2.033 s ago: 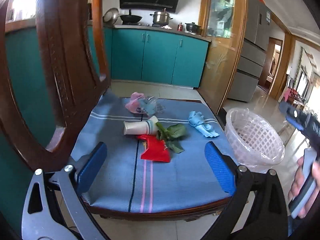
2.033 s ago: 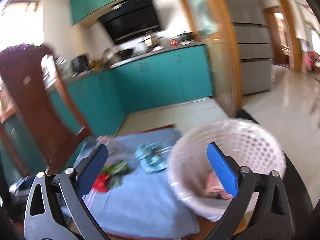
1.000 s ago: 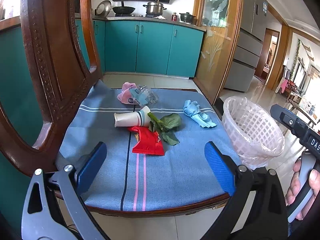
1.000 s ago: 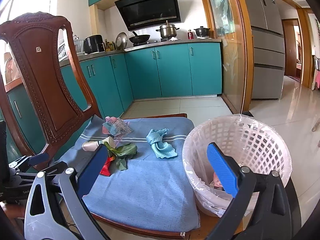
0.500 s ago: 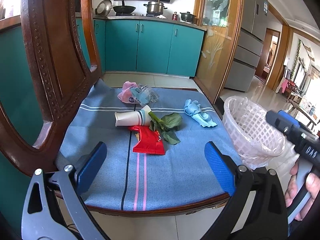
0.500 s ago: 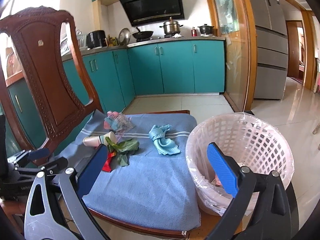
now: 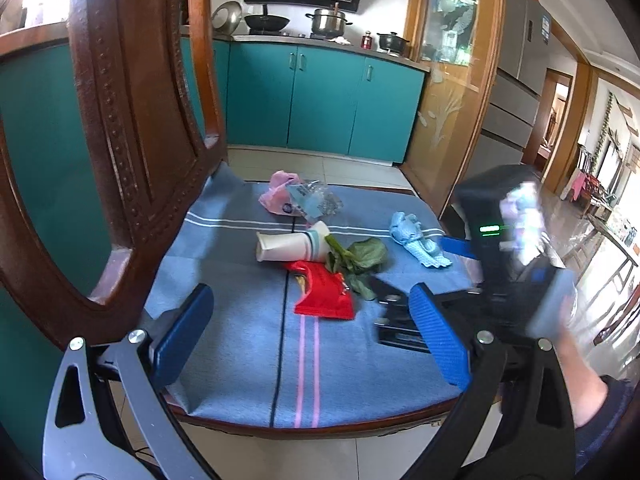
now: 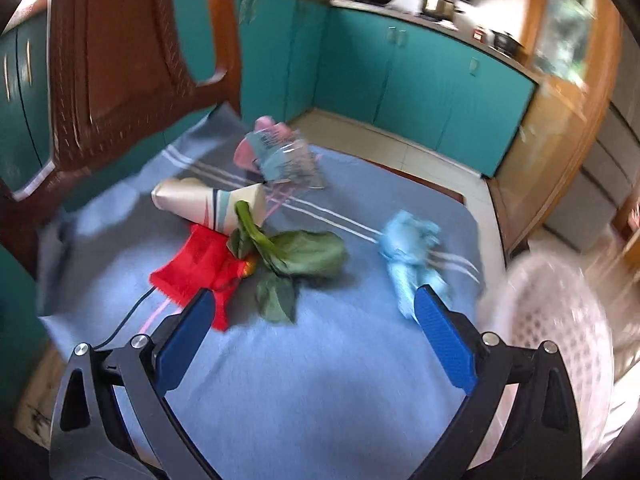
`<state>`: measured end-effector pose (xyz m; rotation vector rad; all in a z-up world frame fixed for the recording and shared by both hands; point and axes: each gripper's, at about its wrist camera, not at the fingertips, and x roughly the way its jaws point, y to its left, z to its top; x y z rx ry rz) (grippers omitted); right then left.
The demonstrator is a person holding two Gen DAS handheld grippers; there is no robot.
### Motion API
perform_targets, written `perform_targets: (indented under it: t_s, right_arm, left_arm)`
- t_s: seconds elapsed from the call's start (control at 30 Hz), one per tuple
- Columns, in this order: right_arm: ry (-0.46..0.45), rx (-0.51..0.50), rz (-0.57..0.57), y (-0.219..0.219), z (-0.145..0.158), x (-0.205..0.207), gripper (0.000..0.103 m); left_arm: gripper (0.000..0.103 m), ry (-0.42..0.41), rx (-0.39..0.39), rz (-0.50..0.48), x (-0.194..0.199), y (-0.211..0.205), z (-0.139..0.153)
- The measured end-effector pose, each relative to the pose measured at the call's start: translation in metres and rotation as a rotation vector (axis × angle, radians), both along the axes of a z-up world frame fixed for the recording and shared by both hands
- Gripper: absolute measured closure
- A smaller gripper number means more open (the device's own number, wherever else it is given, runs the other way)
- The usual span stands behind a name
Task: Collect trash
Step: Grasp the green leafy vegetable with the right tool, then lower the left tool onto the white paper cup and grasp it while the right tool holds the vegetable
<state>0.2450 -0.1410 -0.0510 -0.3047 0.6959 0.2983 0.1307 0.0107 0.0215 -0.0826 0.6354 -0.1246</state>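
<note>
Trash lies on a blue striped chair cushion (image 7: 240,332): a red wrapper (image 7: 324,294), a green leaf (image 7: 358,258), a paper cup (image 7: 292,245) on its side, a crumpled light-blue cloth (image 7: 416,238), and a pink bag with a clear wrapper (image 7: 298,197) at the back. My left gripper (image 7: 310,340) is open and empty above the cushion's front edge. My right gripper (image 8: 316,340) is open and empty, low over the cushion, just short of the leaf (image 8: 304,258), red wrapper (image 8: 200,266) and blue cloth (image 8: 412,254). The white basket (image 8: 556,320) blurs at the right.
The carved wooden chair back (image 7: 116,120) rises at the left. Teal kitchen cabinets (image 7: 320,100) stand behind across a tiled floor. The right gripper's body and the hand holding it (image 7: 520,264) fill the right of the left wrist view and hide the basket there.
My right gripper has swung from over the basket leftward and down over the cushion, close to the trash. The left gripper has hardly moved. Both stay open.
</note>
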Motion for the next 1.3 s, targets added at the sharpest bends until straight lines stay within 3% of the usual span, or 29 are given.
perform_targets:
  t_s: [0.2, 0.27, 0.37, 0.47, 0.67, 0.83, 0.97, 1.2, 1.23, 1.3]
  right_arm:
    - [0.087, -0.074, 0.011, 0.025, -0.027, 0.047, 0.03]
    - [0.11, -0.089, -0.004, 0.025, -0.036, 0.058, 0.043]
    - [0.166, 0.012, -0.001, 0.014, -0.039, 0.068, 0.061]
    - [0.158, 0.065, 0.001, 0.002, -0.033, 0.063, 0.077]
    - [0.119, 0.202, -0.004, -0.038, 0.002, 0.021, 0.079]
    - [0.097, 0.384, -0.044, -0.084, 0.041, -0.023, 0.079]
    - [0.059, 0.406, -0.037, -0.099, 0.056, -0.039, 0.079]
    - [0.077, 0.429, -0.023, -0.105, 0.058, -0.034, 0.079]
    - [0.076, 0.428, -0.015, -0.106, 0.06, -0.037, 0.079]
    - [0.072, 0.427, -0.005, -0.104, 0.062, -0.038, 0.079]
  left_arm:
    - [0.005, 0.003, -0.012, 0.03, 0.003, 0.011, 0.003]
    - [0.005, 0.006, -0.014, 0.033, 0.005, 0.011, 0.003]
    - [0.005, 0.009, -0.01, 0.034, 0.008, 0.008, 0.002]
    - [0.005, 0.017, -0.006, 0.035, 0.012, 0.004, -0.002]
    - [0.004, 0.068, -0.008, 0.052, 0.032, -0.005, -0.02]
    - [0.004, 0.19, -0.015, 0.104, 0.076, -0.023, -0.046]
    - [0.004, 0.25, 0.003, 0.16, 0.118, -0.046, -0.062]
    - [0.004, 0.298, 0.036, 0.315, 0.171, -0.055, -0.078]
    - [0.008, 0.312, 0.03, 0.324, 0.176, -0.052, -0.081]
    - [0.039, 0.329, 0.002, 0.306, 0.178, -0.045, -0.084]
